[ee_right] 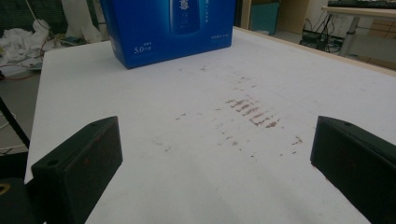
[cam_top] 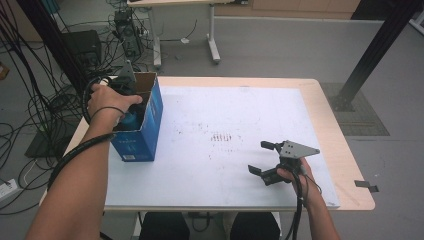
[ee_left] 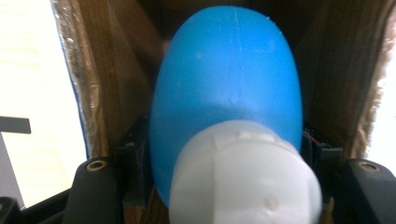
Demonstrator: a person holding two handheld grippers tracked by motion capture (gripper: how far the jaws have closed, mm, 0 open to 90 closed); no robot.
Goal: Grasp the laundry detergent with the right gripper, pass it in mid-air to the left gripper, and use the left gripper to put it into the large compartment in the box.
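High view: nearest the camera, 2 forearms enter from the bottom edge. The left hand (cam_top: pixel 107 102) holds the left gripper (cam_top: pixel 131 100) down inside the open top of a blue carton (cam_top: pixel 145 131), which stands upright at the left edge of the white table top (cam_top: pixel 220 165). A blue object shows inside the carton under the hand. The right gripper (cam_top: pixel 264 161) sits low over the table's right front area, well apart from the carton, jaws spread with nothing between them; its grey 3-cornered plate (cam_top: pixel 296 149) faces up. Brownish marks (cam_top: pixel 222 136) stain the mid table.

Left gripper view: a blue bottle (ee_left: pixel 229 79) with a white cap (ee_left: pixel 245 179) sits between the 2 black jaws, cap toward the camera. Jaws press on both flanks of the bottle near its neck, clamped on it. Brown cardboard inner walls of the carton rise at both sides.

Right gripper view: 2 black jaws stand wide apart at the bottom corners, bare stained table between. The blue carton (ee_right: pixel 168 28) stands beyond on the table, white print on its face.
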